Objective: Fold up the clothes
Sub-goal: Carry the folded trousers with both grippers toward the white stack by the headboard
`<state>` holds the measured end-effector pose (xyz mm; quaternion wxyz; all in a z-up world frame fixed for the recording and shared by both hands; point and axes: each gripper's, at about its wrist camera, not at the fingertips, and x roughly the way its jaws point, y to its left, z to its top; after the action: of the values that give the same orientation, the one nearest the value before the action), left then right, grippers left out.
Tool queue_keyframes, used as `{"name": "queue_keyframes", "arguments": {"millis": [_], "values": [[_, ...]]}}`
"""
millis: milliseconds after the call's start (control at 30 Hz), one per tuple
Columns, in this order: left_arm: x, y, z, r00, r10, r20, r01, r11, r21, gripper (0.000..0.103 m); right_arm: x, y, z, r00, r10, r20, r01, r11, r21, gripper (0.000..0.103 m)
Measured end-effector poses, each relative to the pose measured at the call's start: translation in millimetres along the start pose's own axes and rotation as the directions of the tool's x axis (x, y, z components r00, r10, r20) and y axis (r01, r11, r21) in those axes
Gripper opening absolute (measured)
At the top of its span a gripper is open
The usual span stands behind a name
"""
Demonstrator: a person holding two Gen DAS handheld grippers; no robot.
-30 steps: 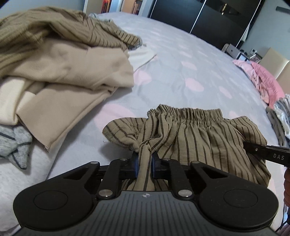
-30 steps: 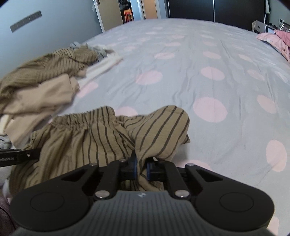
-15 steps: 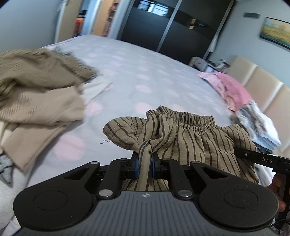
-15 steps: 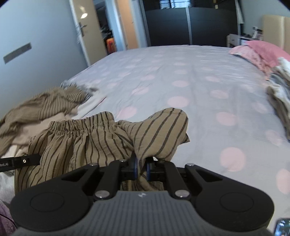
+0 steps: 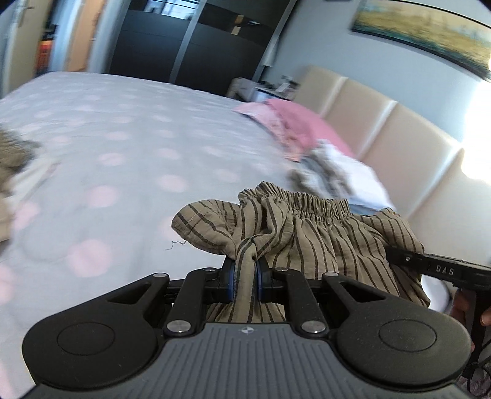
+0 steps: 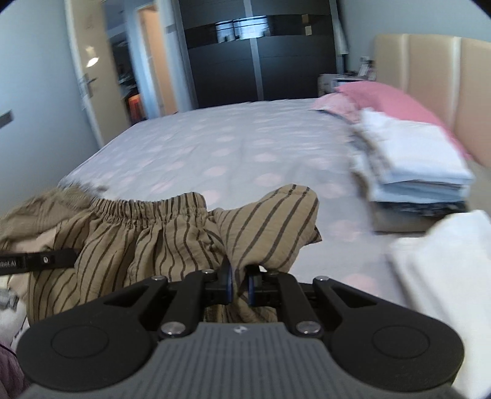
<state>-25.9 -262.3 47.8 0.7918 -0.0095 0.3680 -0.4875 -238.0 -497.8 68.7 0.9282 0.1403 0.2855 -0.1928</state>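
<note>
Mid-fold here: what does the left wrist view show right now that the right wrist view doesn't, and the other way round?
Only the left wrist view shows the framed painting on the wall, and the left gripper shut on a bunched part of the striped shorts. Only the right wrist view shows the open door, a white folded item nearest the camera, and the right gripper shut on another part of the shorts. Both share the shorts' elastic waistband, the dotted bedspread, the pink pillow, the folded stack, the beige headboard and the dark wardrobe.
</note>
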Motion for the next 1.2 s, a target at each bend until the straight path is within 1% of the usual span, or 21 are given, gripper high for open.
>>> {"name": "queue_keyframes", "arguments": {"millis": [100,233,333,467,533,633,800,967,1033,1200], "values": [[26,-38,6,0.997,-0.075,-0.019,0.076,0.997,0.025,0.011,-27,-42,14,0.999,-0.043,0.013,0.043,0.999,0.032,0.010],[61,-89,13,0.984,-0.170,-0.050,0.172,0.984,0.053,0.011,-62,-98,31,0.991,-0.127,0.028,0.126,0.991,0.043,0.010],[86,-125,14,0.971,-0.229,-0.075,0.234,0.970,0.065,0.011,-78,-135,43,0.979,-0.201,0.018,0.201,0.979,0.026,0.010],[126,-165,5,0.949,-0.291,-0.123,0.297,0.955,0.026,0.011,-90,-183,54,0.959,-0.281,-0.020,0.281,0.960,0.010,0.010],[145,-181,0,0.939,-0.309,-0.151,0.314,0.949,0.012,0.011,-92,-206,58,0.948,-0.314,-0.045,0.314,0.949,0.003,0.010],[171,-200,-8,0.927,-0.324,-0.189,0.329,0.944,-0.008,0.011,-87,-236,62,0.933,-0.349,-0.087,0.350,0.937,-0.009,0.010],[207,-226,-21,0.915,-0.334,-0.226,0.337,0.941,-0.029,0.011,-64,-279,68,0.907,-0.396,-0.141,0.396,0.918,-0.029,0.010],[239,-239,-27,0.927,-0.297,-0.229,0.300,0.954,-0.023,0.011,-25,-317,71,0.890,-0.417,-0.186,0.417,0.908,-0.039,0.010],[254,-243,-28,0.932,-0.280,-0.232,0.282,0.959,-0.025,0.011,-7,-329,72,0.888,-0.417,-0.194,0.419,0.907,-0.036,0.010],[288,-240,-35,0.935,-0.248,-0.255,0.248,0.968,-0.033,0.011,37,-356,74,0.889,-0.408,-0.211,0.414,0.910,-0.015,0.010]]}}
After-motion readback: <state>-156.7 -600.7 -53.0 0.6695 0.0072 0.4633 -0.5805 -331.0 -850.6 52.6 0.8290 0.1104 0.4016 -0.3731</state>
